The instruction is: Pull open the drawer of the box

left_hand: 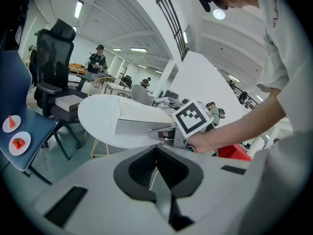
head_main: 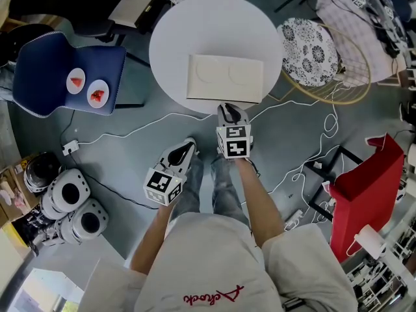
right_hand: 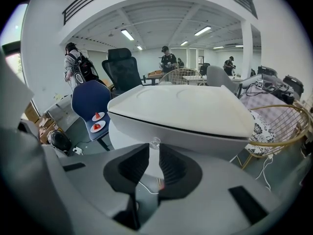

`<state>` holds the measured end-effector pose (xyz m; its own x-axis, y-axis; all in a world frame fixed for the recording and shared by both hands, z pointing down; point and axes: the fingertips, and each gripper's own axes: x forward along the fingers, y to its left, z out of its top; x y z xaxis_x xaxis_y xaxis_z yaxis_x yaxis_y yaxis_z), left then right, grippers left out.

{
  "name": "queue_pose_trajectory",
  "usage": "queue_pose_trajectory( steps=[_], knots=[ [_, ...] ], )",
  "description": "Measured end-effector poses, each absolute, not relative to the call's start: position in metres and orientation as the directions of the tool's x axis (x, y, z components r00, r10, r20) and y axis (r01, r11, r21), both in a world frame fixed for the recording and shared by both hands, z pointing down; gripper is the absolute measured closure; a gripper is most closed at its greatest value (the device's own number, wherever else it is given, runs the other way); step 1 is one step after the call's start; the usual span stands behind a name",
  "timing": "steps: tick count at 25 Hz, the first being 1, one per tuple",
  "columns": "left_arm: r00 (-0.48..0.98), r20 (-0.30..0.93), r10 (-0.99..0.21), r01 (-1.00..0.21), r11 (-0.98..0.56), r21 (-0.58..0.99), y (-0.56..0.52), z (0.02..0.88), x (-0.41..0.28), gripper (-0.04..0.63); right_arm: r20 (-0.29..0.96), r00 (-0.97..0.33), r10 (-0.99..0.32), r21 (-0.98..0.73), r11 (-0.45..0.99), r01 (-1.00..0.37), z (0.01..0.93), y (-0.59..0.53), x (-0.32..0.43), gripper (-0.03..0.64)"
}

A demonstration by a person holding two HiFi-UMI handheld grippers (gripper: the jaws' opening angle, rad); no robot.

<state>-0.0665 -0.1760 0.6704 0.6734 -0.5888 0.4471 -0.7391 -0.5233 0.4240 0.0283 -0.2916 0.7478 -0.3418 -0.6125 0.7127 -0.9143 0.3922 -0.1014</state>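
White box (head_main: 225,78), table (head_main: 170,47) edge; knob (right_hand: 155,142) in claw (right_hand: 154,153)

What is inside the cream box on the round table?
Its contents are hidden: the drawer is shut and the box has opaque walls. Only the drawer's clear knob shows on the front, between the jaws of the right gripper.
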Motion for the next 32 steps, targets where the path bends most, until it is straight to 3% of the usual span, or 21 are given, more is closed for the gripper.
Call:
queue_pose_trajectory(
  steps=[32],
  knots=[
    [0.684, 0.433, -0.587, -0.730, -0.536, 0.425, -0.167, 0.666, -0.058, 0.583, 0.735, -0.332, -0.591, -0.107, 0.383, -0.918, 0.754, -0.197, 0.028, 0.541]
  ],
)
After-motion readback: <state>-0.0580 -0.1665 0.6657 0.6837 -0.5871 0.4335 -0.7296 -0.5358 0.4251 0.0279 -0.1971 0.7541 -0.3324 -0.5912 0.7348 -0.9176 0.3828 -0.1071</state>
